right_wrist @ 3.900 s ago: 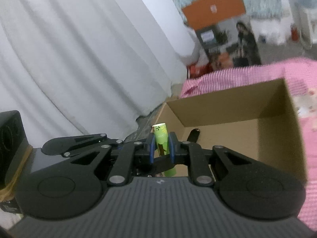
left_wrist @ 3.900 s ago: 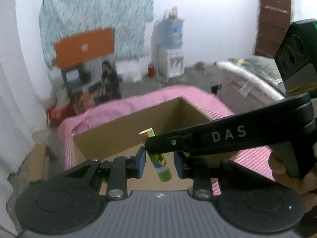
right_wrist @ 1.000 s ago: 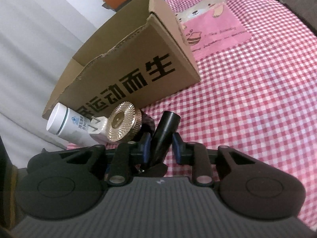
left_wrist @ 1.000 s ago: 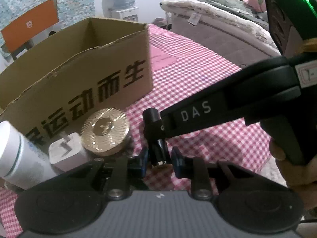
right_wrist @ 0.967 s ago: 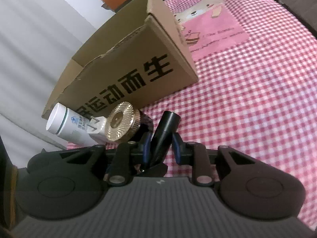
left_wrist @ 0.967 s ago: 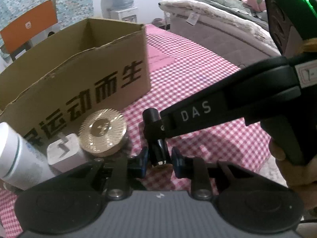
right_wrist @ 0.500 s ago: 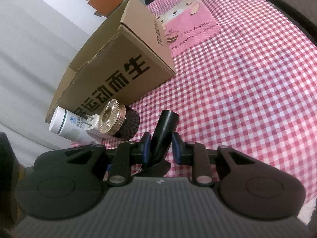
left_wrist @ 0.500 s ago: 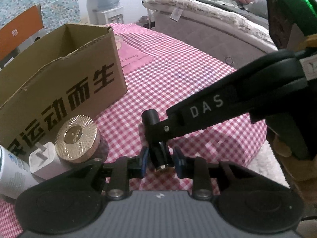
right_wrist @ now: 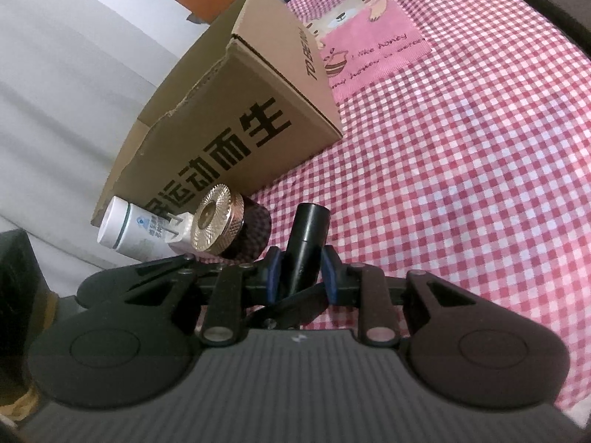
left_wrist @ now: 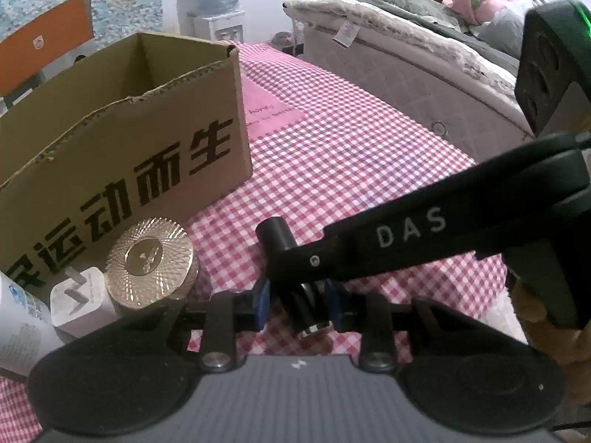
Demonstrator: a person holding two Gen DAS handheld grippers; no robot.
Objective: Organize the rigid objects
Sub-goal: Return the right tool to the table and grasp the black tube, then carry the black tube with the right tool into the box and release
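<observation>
A black tube (left_wrist: pixel 275 230) stands tilted just above the pink checked cloth (left_wrist: pixel 351 155). My right gripper (right_wrist: pixel 302 277) is shut on the black tube (right_wrist: pixel 312 217), its pads pressed on both sides. In the left wrist view one of its fingers (left_wrist: pixel 388 236) reaches in from the right. My left gripper (left_wrist: pixel 298 304) is around the tube's lower end. Its jaws are opening, and a gap shows beside the left pad. The open cardboard box (left_wrist: pixel 122 155) stands to the left behind the tube.
A gold-lidded jar (left_wrist: pixel 149 258), a white charger plug (left_wrist: pixel 79 306) and a white bottle (left_wrist: pixel 18 325) lie against the box's front. The same jar (right_wrist: pixel 218 217) and bottle (right_wrist: pixel 125 229) show left of the tube. A bed (left_wrist: pixel 406 48) stands beyond the table's right edge.
The left pads have eased apart from the black tube. Both grippers and the tube have drifted slightly right, away from the box. The green tube held over the box earlier is gone from view.
</observation>
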